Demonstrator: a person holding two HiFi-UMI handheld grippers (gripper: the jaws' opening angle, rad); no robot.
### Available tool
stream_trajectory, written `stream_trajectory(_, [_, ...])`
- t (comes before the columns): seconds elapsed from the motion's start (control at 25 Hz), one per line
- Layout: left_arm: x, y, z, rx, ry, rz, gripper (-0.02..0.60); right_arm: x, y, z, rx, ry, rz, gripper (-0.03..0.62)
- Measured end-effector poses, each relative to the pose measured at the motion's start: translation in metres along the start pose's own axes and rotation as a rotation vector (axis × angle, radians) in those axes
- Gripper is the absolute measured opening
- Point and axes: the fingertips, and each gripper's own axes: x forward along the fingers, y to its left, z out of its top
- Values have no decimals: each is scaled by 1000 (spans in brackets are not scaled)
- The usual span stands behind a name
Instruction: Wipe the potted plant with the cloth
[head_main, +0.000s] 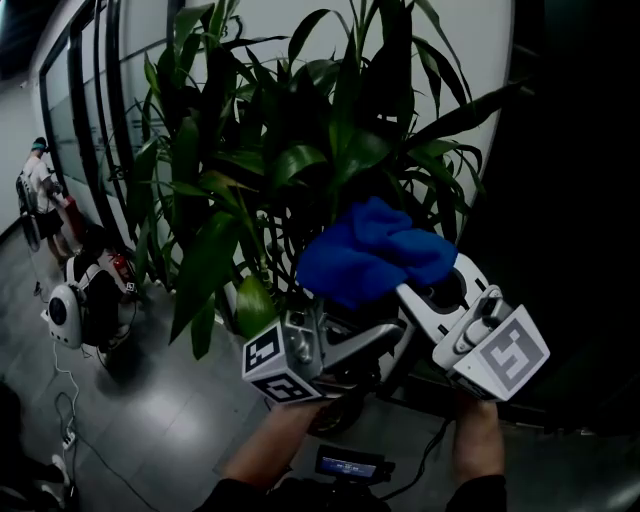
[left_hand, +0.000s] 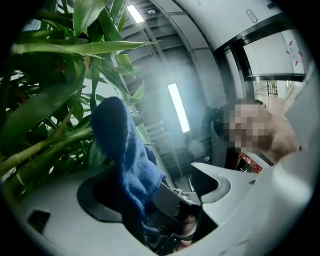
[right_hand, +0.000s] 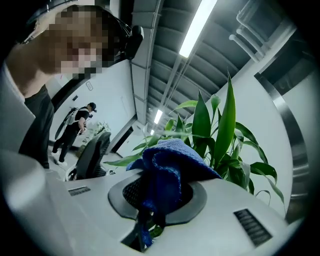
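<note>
The potted plant fills the middle of the head view with long green leaves; its pot is hidden. A bunched blue cloth sits against the lower leaves, above both grippers. My right gripper points up and left, shut on the cloth. My left gripper reaches in from the lower left beneath it. In the left gripper view the cloth drapes over one jaw and runs down into the left gripper, beside leaves. In the right gripper view the cloth rises from the shut right gripper before the plant.
A person stands far left by a glass wall. A white round machine and a cable lie on the floor. A dark panel stands right of the plant. An office chair shows behind.
</note>
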Motion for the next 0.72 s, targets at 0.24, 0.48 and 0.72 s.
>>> stream_trajectory(0.24, [-3,1,1,25,-3,20,416,-20,26,-30,-27,110,55,74])
stream_trajectory(0.48, [-5,2,-1,36,4,32,416,-48,38,-53,9,188,52,74])
stream_trajectory(0.72, [-4,4,-8,19,15,34,416,-80,15,9,-43,-15,-70,74])
